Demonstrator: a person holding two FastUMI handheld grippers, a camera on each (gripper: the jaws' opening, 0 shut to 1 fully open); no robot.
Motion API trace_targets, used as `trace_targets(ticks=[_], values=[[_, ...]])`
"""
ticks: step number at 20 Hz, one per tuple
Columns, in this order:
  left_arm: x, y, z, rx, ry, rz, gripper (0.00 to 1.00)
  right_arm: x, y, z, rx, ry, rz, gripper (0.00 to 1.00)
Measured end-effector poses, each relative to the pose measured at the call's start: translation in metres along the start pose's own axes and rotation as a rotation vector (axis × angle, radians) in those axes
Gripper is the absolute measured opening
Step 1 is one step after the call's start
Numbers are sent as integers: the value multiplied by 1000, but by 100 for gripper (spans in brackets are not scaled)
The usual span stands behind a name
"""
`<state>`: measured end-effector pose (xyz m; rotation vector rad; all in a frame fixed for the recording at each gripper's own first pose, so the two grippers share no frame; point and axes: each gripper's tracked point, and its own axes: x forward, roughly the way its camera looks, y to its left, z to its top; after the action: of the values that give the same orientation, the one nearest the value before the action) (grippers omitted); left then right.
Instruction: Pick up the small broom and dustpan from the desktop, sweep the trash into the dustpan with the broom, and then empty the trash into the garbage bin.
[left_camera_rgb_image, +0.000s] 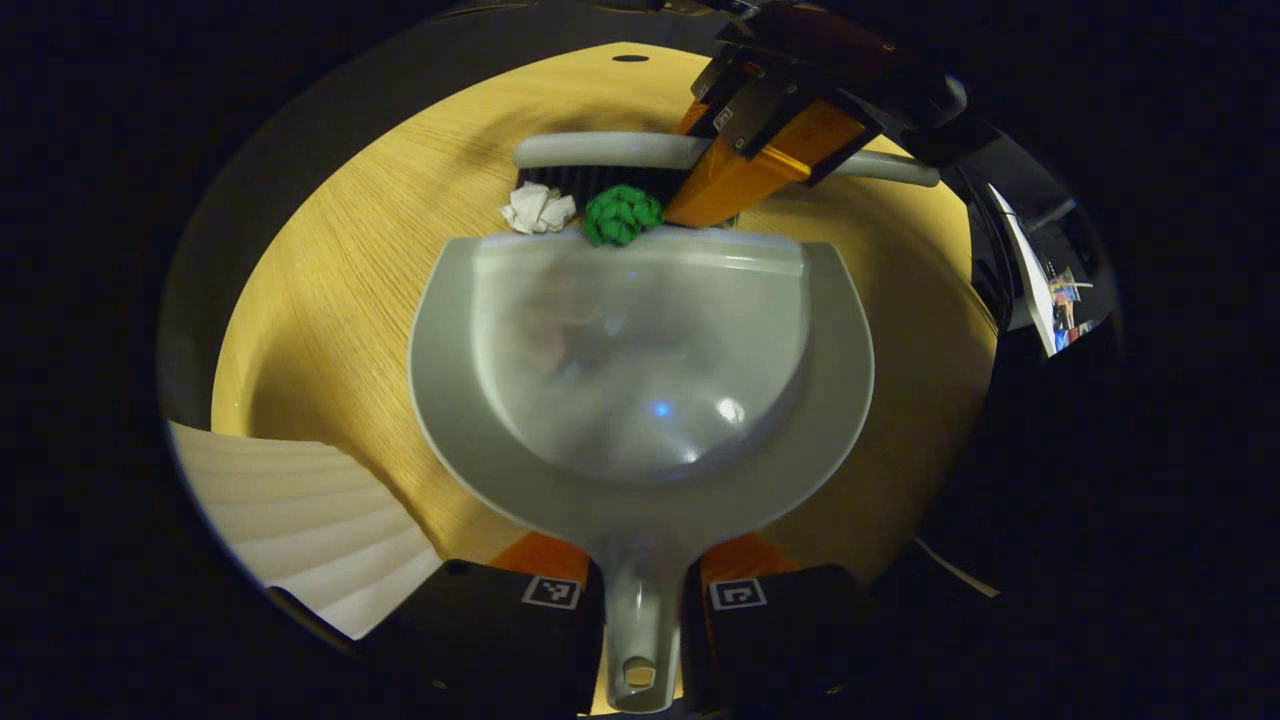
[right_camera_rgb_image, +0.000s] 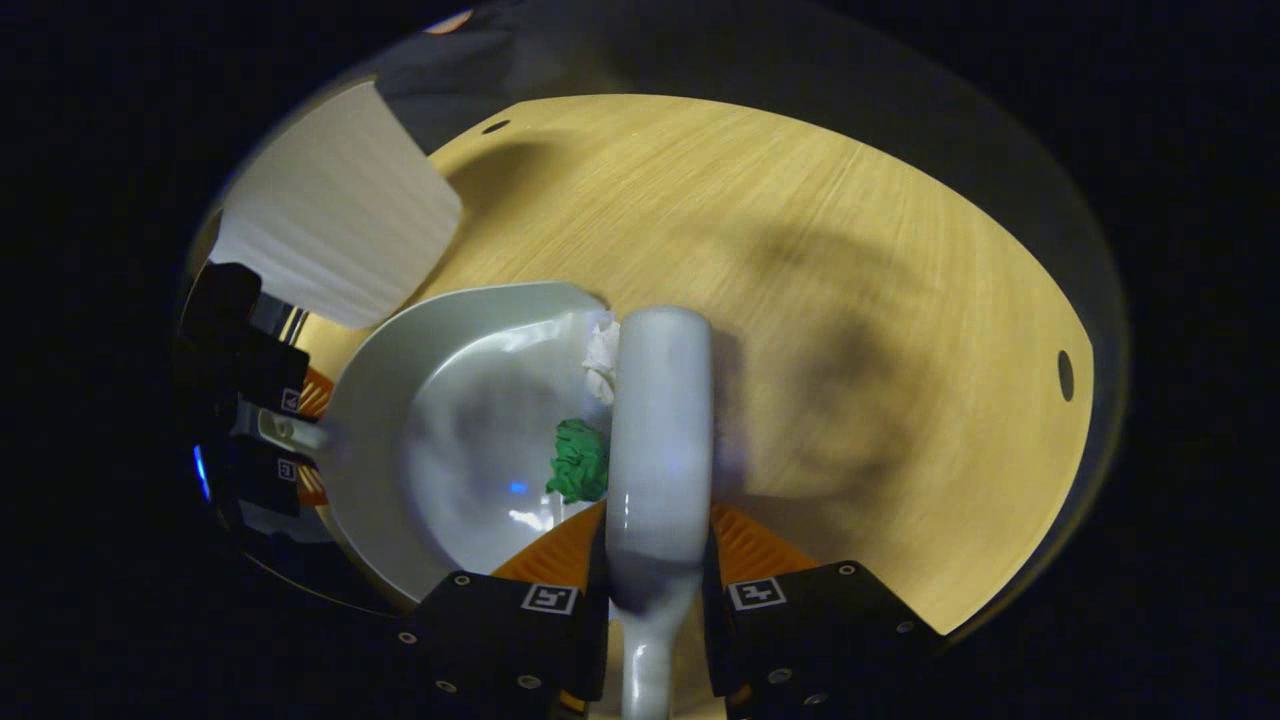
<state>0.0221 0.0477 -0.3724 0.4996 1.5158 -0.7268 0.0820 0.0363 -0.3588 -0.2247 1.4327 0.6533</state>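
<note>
Trash at the dustpan lip, mid-sweep. A green wad (left_camera_rgb_image: 621, 214) and a white paper wad (left_camera_rgb_image: 538, 209) lie on the worktop (left_camera_rgb_image: 330, 300) between the broom (left_camera_rgb_image: 600, 152) bristles and the front lip of the dustpan (left_camera_rgb_image: 640, 470); the green one touches the lip, the white one sits just beside it. The left tongs (left_camera_rgb_image: 640, 592) pinch the dustpan handle, pan flat on the worktop and mouth toward the broom. The right tongs (right_camera_rgb_image: 655, 590) pinch the broom handle (right_camera_rgb_image: 655, 420), head lying across the pan mouth.

To finish this stroke well, the lip should stay pressed to the worktop so neither wad slides under it, and the broom should be drawn straight toward the pan, bristles low, with both wads inside its span. The white wad lies near the end of the bristles and could slip out sideways. A white ribbed bin (left_camera_rgb_image: 300, 520) stands near the pan's left side, toward the near edge of the worktop, ready for emptying.
</note>
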Motion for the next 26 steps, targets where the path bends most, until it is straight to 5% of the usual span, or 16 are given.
trace_targets(ticks=[4,7,11,19,22,26], values=[[6,1,-6,-60,-18,-24,33,-15,16,7,-62,4,140,40],[7,-1,-4,-110,-22,-17,33,-13,14,4,-129,28,166,40],[4,-8,-8,-182,-34,-1,33,-29,-4,21,-44,-21,103,40],[-1,-31,-10,-505,-93,17,33,-67,-76,-36,363,-142,-85,40],[-7,-39,1,-627,-87,35,33,-59,-76,-70,470,-93,-178,40],[-12,-40,13,-691,-97,76,33,-29,-44,-87,639,-80,-211,40]])
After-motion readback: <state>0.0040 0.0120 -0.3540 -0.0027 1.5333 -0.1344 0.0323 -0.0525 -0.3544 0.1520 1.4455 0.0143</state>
